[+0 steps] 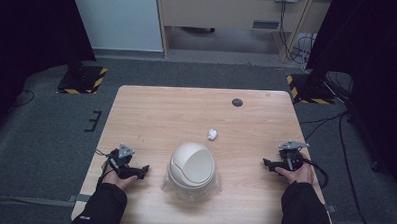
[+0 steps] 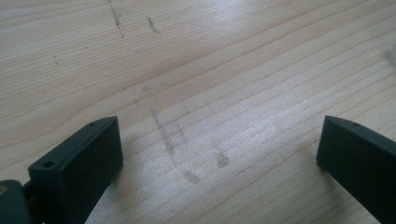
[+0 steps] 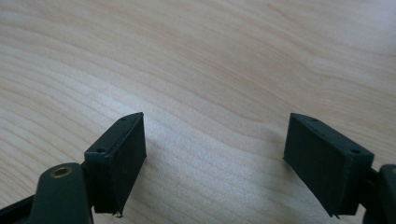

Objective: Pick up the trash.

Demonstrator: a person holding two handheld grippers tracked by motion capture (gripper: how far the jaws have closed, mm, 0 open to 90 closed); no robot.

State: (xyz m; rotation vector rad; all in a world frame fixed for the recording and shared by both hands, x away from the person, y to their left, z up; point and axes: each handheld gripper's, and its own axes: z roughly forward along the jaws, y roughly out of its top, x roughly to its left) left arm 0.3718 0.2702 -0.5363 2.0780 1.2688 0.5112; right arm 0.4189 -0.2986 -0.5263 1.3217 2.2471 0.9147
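A pale wooden table (image 1: 156, 115) with fine straight grain carries a cream, dome-shaped bin (image 1: 191, 165) with a curved swing lid, smooth and matt like plastic, standing near the front edge between the two hands. A clear, crinkled plastic liner (image 1: 168, 182) spills out around its base. Just beyond the bin, apart from it, lies a small white crumpled wad (image 1: 212, 134), too small to say what it is made of. A dark round spot (image 1: 237, 102) sits near the far edge; what it is cannot be told. The left gripper (image 1: 143, 169) rests low on the table left of the bin, its blocky black jaws spread with bare, faintly scuffed wood between them. The right gripper (image 1: 267, 164) lies right of the bin, jaws likewise released over bare wood. The person's dark sleeves are cut off at the bottom edge.
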